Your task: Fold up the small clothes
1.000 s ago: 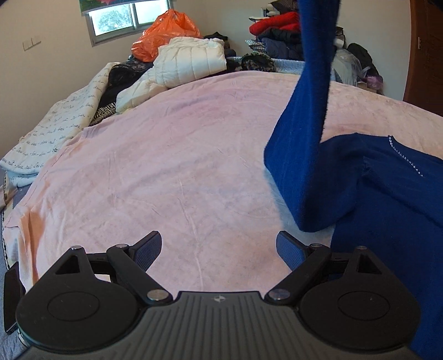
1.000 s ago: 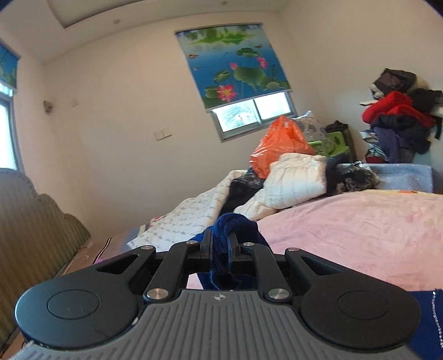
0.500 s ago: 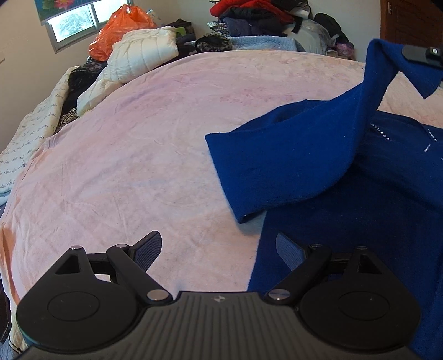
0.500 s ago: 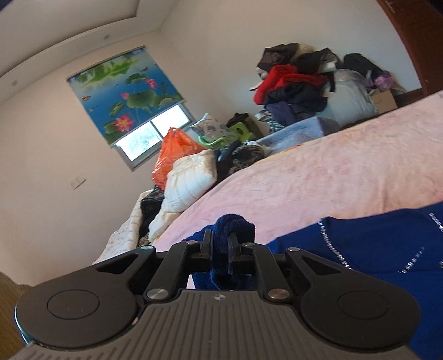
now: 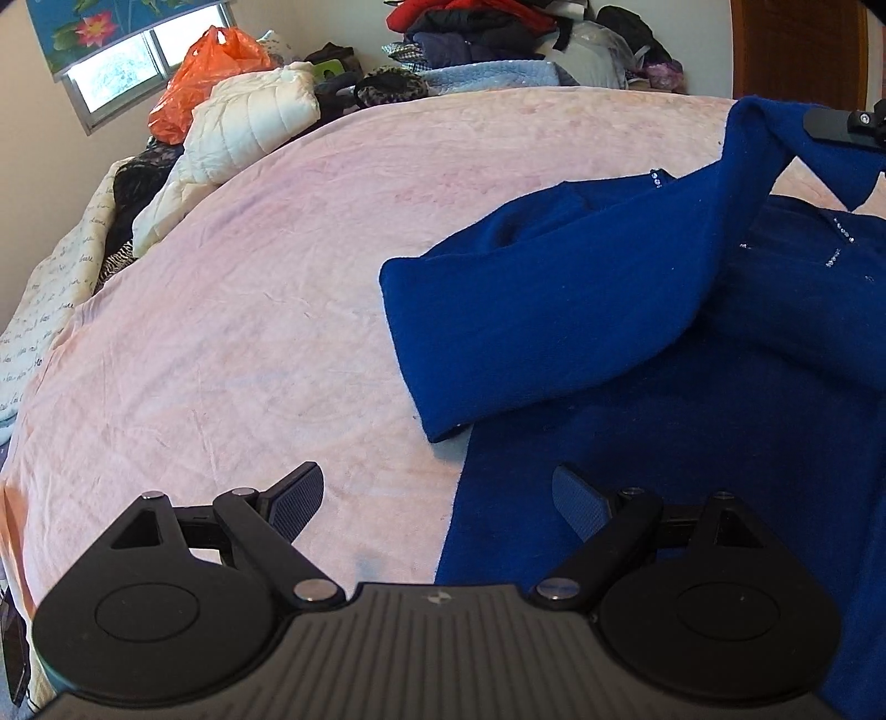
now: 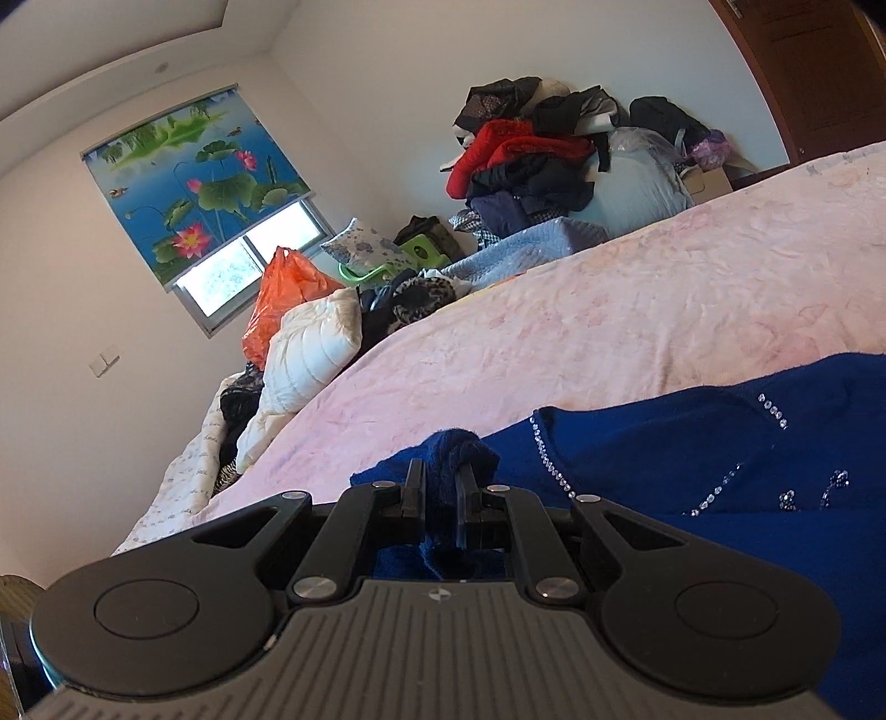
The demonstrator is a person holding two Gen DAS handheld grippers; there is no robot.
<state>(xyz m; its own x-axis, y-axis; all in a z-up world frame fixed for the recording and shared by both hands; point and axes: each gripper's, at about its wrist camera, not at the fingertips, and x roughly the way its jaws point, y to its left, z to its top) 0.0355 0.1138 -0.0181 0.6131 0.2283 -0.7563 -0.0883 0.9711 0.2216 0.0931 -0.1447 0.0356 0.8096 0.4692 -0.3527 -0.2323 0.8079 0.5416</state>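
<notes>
A dark blue sweater [image 5: 692, 443] with small rhinestones lies on the pink bed cover [image 5: 249, 310]. Its sleeve [image 5: 554, 321] is folded across the body, cuff toward the left. My right gripper [image 6: 440, 487] is shut on the sleeve's blue fabric [image 6: 459, 451] and holds it low over the sweater [image 6: 720, 443]; it also shows at the top right of the left wrist view [image 5: 841, 124]. My left gripper [image 5: 437, 498] is open and empty, hovering over the sweater's left edge.
A white quilted jacket [image 5: 249, 127], an orange plastic bag [image 5: 205, 72] and dark clothes pile at the bed's far left. A heap of clothes [image 6: 531, 160] stands against the far wall. A wooden door [image 5: 797, 50] is at the right.
My right gripper has carried the sleeve down and to the right, from hanging upright to lying across the sweater. The left gripper has stayed open and shifted toward the sweater.
</notes>
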